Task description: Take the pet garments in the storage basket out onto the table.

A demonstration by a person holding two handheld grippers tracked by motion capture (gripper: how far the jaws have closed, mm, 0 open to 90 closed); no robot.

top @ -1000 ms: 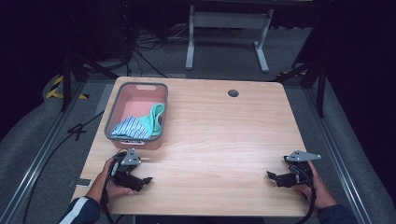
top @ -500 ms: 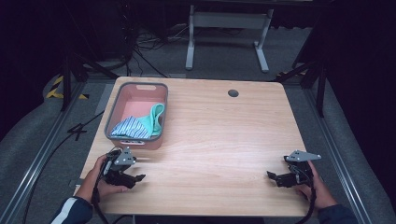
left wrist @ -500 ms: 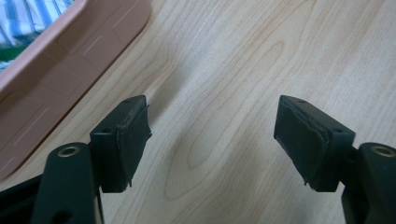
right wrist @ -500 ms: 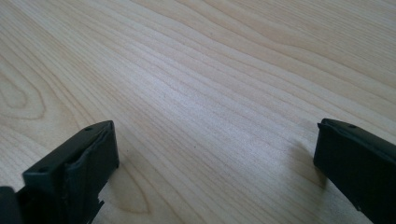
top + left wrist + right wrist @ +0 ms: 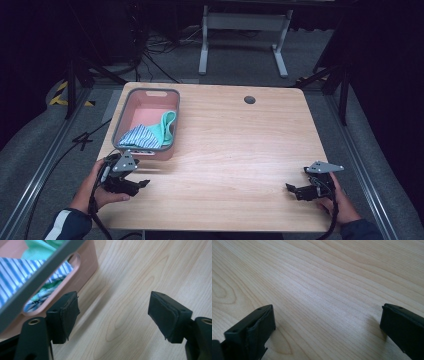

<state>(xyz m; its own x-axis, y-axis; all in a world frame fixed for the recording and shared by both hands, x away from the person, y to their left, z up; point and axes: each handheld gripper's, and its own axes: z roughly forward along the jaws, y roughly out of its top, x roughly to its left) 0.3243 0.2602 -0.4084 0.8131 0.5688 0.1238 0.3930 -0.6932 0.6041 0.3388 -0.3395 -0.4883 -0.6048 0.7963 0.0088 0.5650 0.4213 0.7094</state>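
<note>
The bin's grey rim hides much of the striped cloth.

A pink plastic basket with a grey rim stands at the left edge of the light wooden table, toward the far corner. A blue-striped white cloth lies in its near end, with a crumpled mint-green cloth beside it against the right wall. A small round hole sits near the far edge.
</note>
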